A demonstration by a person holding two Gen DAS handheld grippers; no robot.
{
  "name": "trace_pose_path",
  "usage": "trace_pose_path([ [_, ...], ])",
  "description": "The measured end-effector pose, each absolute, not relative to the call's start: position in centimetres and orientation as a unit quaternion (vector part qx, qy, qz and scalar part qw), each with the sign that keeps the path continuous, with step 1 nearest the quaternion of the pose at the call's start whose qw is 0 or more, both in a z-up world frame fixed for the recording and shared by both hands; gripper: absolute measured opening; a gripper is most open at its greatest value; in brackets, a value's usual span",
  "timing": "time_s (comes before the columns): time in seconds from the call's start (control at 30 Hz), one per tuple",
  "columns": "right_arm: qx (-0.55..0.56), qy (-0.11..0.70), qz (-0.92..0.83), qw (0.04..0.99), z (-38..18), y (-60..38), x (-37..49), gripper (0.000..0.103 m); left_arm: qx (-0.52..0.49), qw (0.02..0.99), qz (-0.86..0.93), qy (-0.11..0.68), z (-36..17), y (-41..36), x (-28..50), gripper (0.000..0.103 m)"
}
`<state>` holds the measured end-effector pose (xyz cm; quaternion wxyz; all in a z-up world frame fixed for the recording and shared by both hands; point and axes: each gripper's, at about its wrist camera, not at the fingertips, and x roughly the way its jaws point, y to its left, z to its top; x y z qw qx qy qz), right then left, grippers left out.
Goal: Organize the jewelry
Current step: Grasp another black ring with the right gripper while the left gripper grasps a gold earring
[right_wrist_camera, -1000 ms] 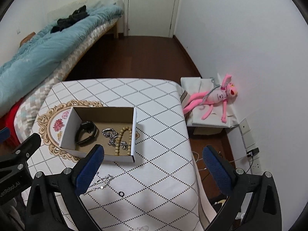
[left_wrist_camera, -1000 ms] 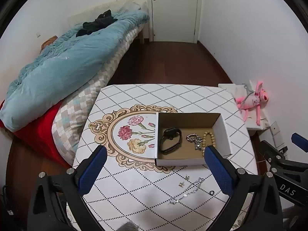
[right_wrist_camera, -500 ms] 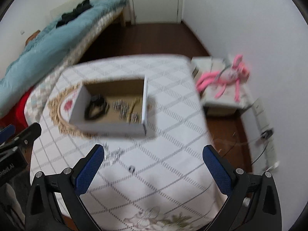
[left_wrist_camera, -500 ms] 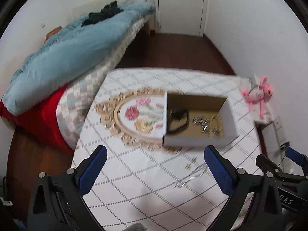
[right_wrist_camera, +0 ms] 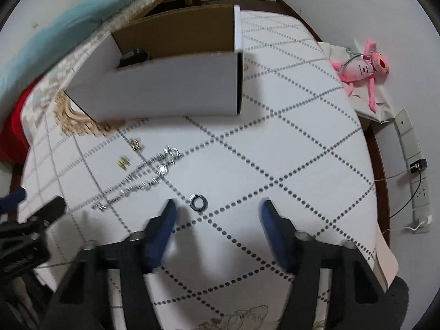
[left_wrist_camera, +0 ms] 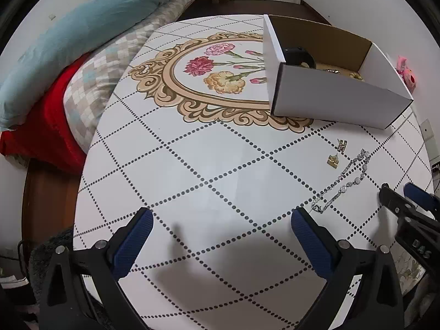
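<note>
The silver chain [right_wrist_camera: 140, 177] lies loose on the table [left_wrist_camera: 220, 181], doubled on itself, just in front of my box [left_wrist_camera: 338, 99]. Beside it I see two small gold pieces [left_wrist_camera: 333, 160], nearer the box wall. My right view adds a dark ring [right_wrist_camera: 198, 201] that my left view does not show; it sits on the tabletop just ahead of my right gripper [right_wrist_camera: 217, 209], close to its left finger. My left view, in turn, looks a little way into the box: a black band [left_wrist_camera: 298, 56] rests against the near wall, with gold-coloured bits [left_wrist_camera: 356, 75] further right, mostly hidden by the wall. From the right only the black band's top peeks over.

My left gripper [left_wrist_camera: 221, 217] hangs over bare tabletop with its jaws spread wide, holding nothing; the chain's clasp end lies just off its right finger. My right gripper's jaws are also apart and empty.

Beyond the table, a bed with a blue duvet [left_wrist_camera: 82, 22] runs along the left, and a pink plush toy [right_wrist_camera: 363, 67] lies on the right.
</note>
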<state>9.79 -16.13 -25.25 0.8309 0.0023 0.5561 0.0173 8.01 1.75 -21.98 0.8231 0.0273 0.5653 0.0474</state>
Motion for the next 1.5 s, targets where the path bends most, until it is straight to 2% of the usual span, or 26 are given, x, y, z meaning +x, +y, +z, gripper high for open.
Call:
trace_pose_path([
  [0.07, -0.013, 0.547, 0.012, 0.837, -25.3, -15.8, 9.6, 0.045, 0.029, 0.825, 0.041, 0.563, -22.0, 1.5, 8.0, 0.102],
  [0.1, -0.015, 0.542, 0.012, 0.84, -25.3, -15.6, 9.5, 0.034, 0.03, 0.825, 0.039, 0.562, -22.0, 1.4, 8.1, 0.102],
  [0.13, -0.017, 0.537, 0.013, 0.843, -25.3, -15.5, 9.4, 0.019, 0.03, 0.826, 0.036, 0.562, -22.0, 1.2, 8.2, 0.102],
  [0.17, -0.021, 0.535, 0.013, 0.844, -25.3, -15.4, 9.3, 0.013, 0.03, 0.826, 0.031, 0.561, -22.1, 1.0, 8.2, 0.102],
  [0.4, 0.018, 0.54, 0.012, 0.842, -24.7, -16.6, 9.2, 0.013, 0.021, 0.835, -0.002, 0.55, -21.6, -1.0, 9.4, 0.101],
  [0.43, 0.023, 0.539, 0.008, 0.842, -24.4, -17.1, 9.4, 0.013, 0.02, 0.837, -0.008, 0.546, -21.5, -1.4, 9.7, 0.099],
  [0.47, 0.029, 0.539, 0.005, 0.842, -24.3, -17.5, 9.6, 0.013, 0.022, 0.839, -0.015, 0.543, -21.5, -2.1, 10.1, 0.091],
  [0.53, 0.041, 0.538, 0.0, 0.842, -23.9, -18.4, 9.9, 0.013, 0.023, 0.837, -0.031, 0.546, -21.7, -3.1, 10.9, 0.082],
  [0.6, 0.046, 0.537, -0.004, 0.842, -23.7, -19.0, 10.2, 0.013, 0.028, 0.836, -0.044, 0.546, -21.9, -4.0, 11.6, 0.081],
  [0.7, 0.056, 0.536, -0.01, 0.842, -23.5, -19.8, 10.5, 0.013, 0.046, 0.832, -0.061, 0.549, -22.5, -5.6, 12.1, 0.072],
  [0.77, 0.061, 0.536, -0.013, 0.842, -23.4, -20.2, 10.7, 0.013, 0.051, 0.827, -0.072, 0.555, -23.0, -6.2, 12.4, 0.058],
  [0.83, 0.066, 0.537, -0.015, 0.841, -23.5, -20.7, 10.9, 0.013, 0.05, 0.826, -0.083, 0.555, -23.1, -6.5, 12.7, 0.055],
  [0.97, 0.075, 0.538, -0.018, 0.84, -23.5, -21.2, 11.0, 0.013, 0.052, 0.825, -0.099, 0.554, -22.7, -7.2, 12.6, 0.032],
  [1.1, 0.079, 0.539, -0.02, 0.838, -23.7, -21.6, 11.1, 0.013, 0.046, 0.824, -0.11, 0.554, -22.7, -7.6, 12.3, 0.019],
  [1.17, 0.08, 0.54, -0.021, 0.838, -23.8, -21.8, 11.1, 0.013, 0.04, 0.823, -0.112, 0.555, -22.7, -7.5, 12.2, 0.009],
  [1.5, 0.089, 0.528, -0.021, 0.845, -22.3, -21.9, 10.8, 0.013, -0.002, 0.822, -0.112, 0.558, -22.0, -5.3, 11.8, 0.008],
])
